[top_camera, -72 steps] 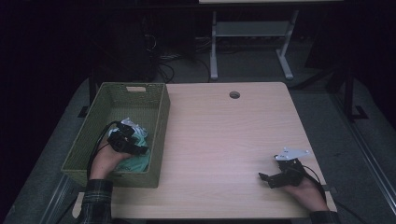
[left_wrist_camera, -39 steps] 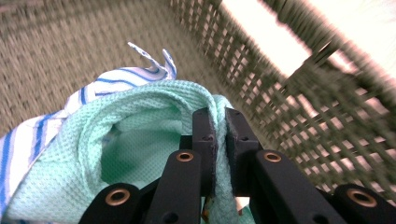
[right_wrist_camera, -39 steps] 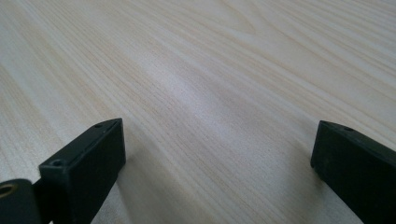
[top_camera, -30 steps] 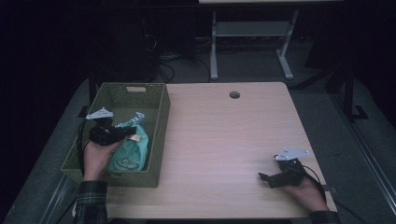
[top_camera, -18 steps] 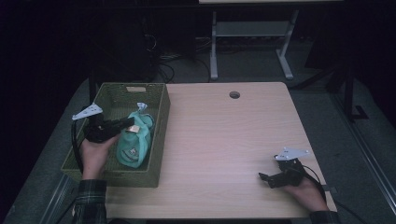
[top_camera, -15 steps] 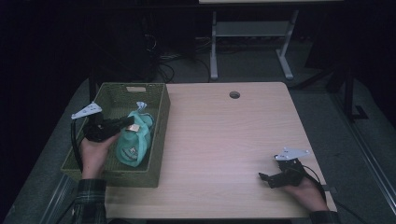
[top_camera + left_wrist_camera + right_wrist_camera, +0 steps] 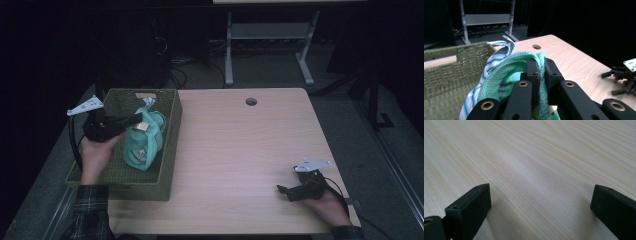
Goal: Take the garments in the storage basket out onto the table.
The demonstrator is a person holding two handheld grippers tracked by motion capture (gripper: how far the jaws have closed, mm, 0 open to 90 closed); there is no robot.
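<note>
Left gripper: the left gripper sits at about 9 o'clock of the high view, above the green woven rectangular basket, its jaws pointing toward 3 o'clock
Left jaws: pinched narrow on a loop of mint-green braided cloth, the two black jaws nearly meeting on it in the left gripper view
Held thing: the mint-green cloth bundle with a tan tag hangs from those jaws, raised inside the basket; whether its lower end touches the basket floor I cannot tell
Striped piece: a blue-and-white striped fabric strip lies against the green cloth, at 10 o'clock of the jaws in the left gripper view
Basket: stands on the left part of the light wooden table, its long side running 12 to 6 o'clock
Right gripper: the right gripper rests low on the table at about 4 o'clock, well apart from the basket
Right jaws: spread wide, with bare wood between them
Table hole: a small round cable hole at 12 o'clock
</note>
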